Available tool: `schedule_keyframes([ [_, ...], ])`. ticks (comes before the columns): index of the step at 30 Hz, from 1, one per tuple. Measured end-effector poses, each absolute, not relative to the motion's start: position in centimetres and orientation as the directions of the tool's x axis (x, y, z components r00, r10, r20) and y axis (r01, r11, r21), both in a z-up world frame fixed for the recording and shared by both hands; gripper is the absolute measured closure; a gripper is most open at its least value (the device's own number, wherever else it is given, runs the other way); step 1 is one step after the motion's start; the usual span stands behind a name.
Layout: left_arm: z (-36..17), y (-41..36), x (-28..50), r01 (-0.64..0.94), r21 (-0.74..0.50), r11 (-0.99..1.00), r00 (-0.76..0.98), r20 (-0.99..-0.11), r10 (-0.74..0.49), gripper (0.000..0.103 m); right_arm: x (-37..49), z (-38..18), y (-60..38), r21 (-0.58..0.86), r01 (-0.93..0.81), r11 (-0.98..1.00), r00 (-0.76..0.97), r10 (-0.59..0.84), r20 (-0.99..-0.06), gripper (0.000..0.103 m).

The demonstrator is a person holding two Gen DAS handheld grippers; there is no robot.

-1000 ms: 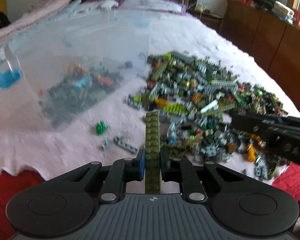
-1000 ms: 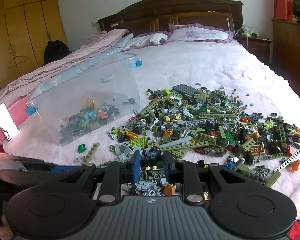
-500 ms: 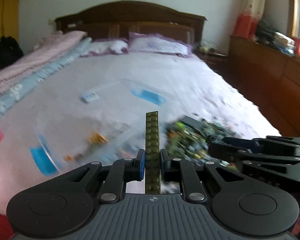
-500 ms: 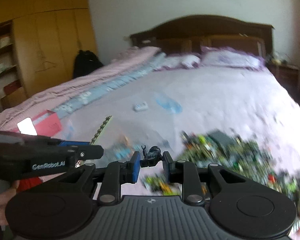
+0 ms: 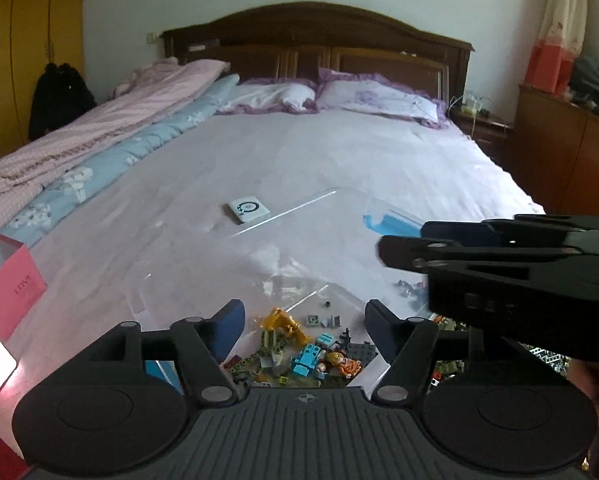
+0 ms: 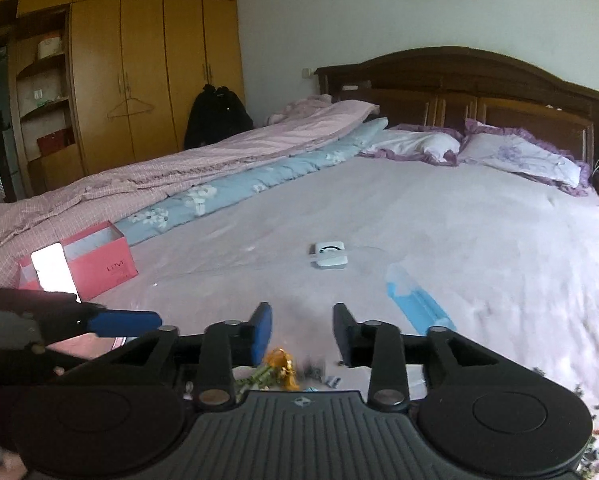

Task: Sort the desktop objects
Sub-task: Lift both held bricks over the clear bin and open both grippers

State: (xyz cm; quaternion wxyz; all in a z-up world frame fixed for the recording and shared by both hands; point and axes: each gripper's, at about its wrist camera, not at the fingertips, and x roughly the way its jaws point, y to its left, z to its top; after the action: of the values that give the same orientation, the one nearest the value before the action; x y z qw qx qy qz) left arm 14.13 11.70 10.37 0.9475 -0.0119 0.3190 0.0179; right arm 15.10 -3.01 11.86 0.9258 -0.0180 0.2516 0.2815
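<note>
A clear plastic bin [image 5: 299,216] with blue latches lies on the bed. Several small toy bricks [image 5: 299,354] lie inside it, among them an orange piece [image 5: 283,320] and light-blue pieces. My left gripper [image 5: 303,322] is open and empty, held above the bin's bricks. My right gripper [image 6: 301,328] is open and empty above the same bin; it shows from the side in the left wrist view [image 5: 499,256]. An orange piece [image 6: 281,362] shows just below its fingers. The edge of the loose brick pile [image 5: 547,356] shows at the right.
A pink box [image 6: 95,260] and a bright phone screen [image 6: 53,266] stand at the left. A small white device [image 6: 328,255] lies beyond the bin. Folded quilts [image 6: 179,176] line the bed's left side; pillows and a headboard are at the far end.
Both grippers rose from the brick pile and moved over the bin. The left let go of the long olive plate and the right let go of its small dark piece; both now stand open.
</note>
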Motion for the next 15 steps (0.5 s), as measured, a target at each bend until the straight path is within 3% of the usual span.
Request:
schedule_keyframes([
  [3,10.3,11.4,13.2,-0.041,0.011,0.999,0.8,-0.599,0.04,0.025,14.7,11.5,-3.4,0.112,-0.523,0.845,0.721,0.508,-0.472,0.054],
  [11,9.8,8.9,9.0,0.014,-0.009,1.0,0.798,-0.602,-0.017,0.012,9.8,9.8,-10.8,0.186,-0.42,0.888,0.76,0.456,-0.463,0.036],
  [13,9.1,7.7,7.7,0.025,-0.028,0.999,0.78,-0.624,-0.037,0.004,8.0,7.8,-12.2,0.206,-0.376,0.904,0.751,0.427,-0.504,0.03],
  [15,7.9,6.6,6.4,0.03,-0.051,0.998,0.753,-0.655,-0.056,0.003,6.2,5.9,-13.6,0.224,-0.329,0.917,0.738,0.398,-0.545,0.028],
])
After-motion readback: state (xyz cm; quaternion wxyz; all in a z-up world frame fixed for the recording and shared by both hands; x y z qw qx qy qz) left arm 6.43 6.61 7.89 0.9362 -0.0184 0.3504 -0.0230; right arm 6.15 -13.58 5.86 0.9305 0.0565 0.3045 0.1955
